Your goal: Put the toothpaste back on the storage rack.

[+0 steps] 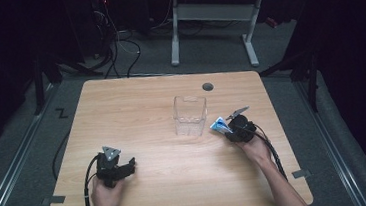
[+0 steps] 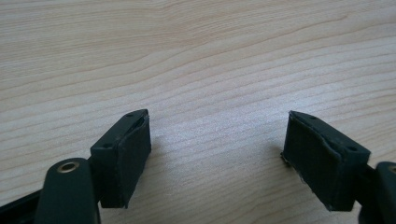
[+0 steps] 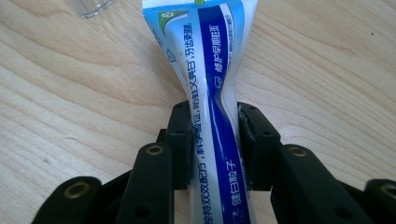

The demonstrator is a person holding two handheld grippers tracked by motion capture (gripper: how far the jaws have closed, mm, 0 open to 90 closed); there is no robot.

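Wood grain runs right under my tools: the table (image 1: pixel 136 112) is a broad, pale rectangular top with rounded corners, a fine streaked grain, and one small dark round hole (image 1: pixel 207 87) near its far edge. Next in size is the clear plastic container (image 1: pixel 190 114), a tall, squarish, see-through box standing upright near the middle of the table; I can make out nothing inside it. Just to its right lies the toothpaste tube (image 3: pixel 205 79), soft and glossy, white with a deep blue band and pale blue edges, printed all over. It sits just beside the container, apart from it, with its flat crimped end towards the box. My right gripper (image 3: pixel 214 140) is pinching that tube across its middle, the black pads (image 3: pixel 183 140) pressing in so the tube narrows to a waist between them. My left gripper (image 2: pixel 217 154) rests low over bare wood near my side of the table, its jaws spread wide, matt black padded blocks with nothing between them
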